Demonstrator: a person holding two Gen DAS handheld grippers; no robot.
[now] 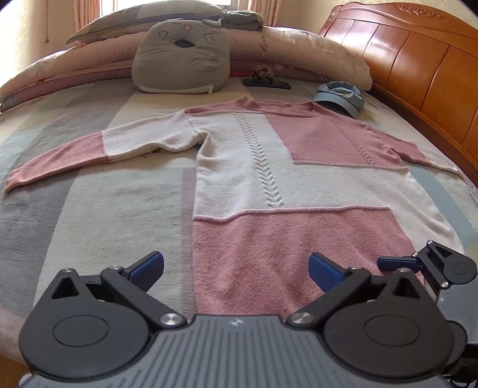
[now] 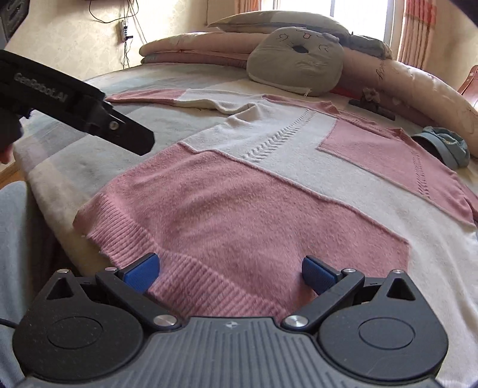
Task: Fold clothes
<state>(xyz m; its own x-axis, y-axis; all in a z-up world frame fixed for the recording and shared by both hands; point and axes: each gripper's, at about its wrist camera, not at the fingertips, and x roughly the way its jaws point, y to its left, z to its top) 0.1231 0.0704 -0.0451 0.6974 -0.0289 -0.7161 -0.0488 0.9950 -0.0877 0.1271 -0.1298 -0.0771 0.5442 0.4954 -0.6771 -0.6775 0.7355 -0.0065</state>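
Your left tool (image 1: 236,268) and right tool (image 2: 230,270) both hang with fingers spread wide and empty over the near hem of the sweater (image 2: 269,191) — it lies flat on the bed (image 1: 89,191) ahead, sleeves out, ready for folding.

Bedroom. Wooden headboard (image 1: 418,53) at 2 o'clock of left view. Curtained window (image 2: 361,18) at 1 o'clock of right view, daylight through. Cream wall (image 2: 74,35) at 10 o'clock, cables hanging. Striped bedspread (image 1: 89,194) below.

Bright daylight from the blown-out window (image 2: 355,12) behind the bed, soft shadows, sharp focus, strong fisheye bending and dark corners.
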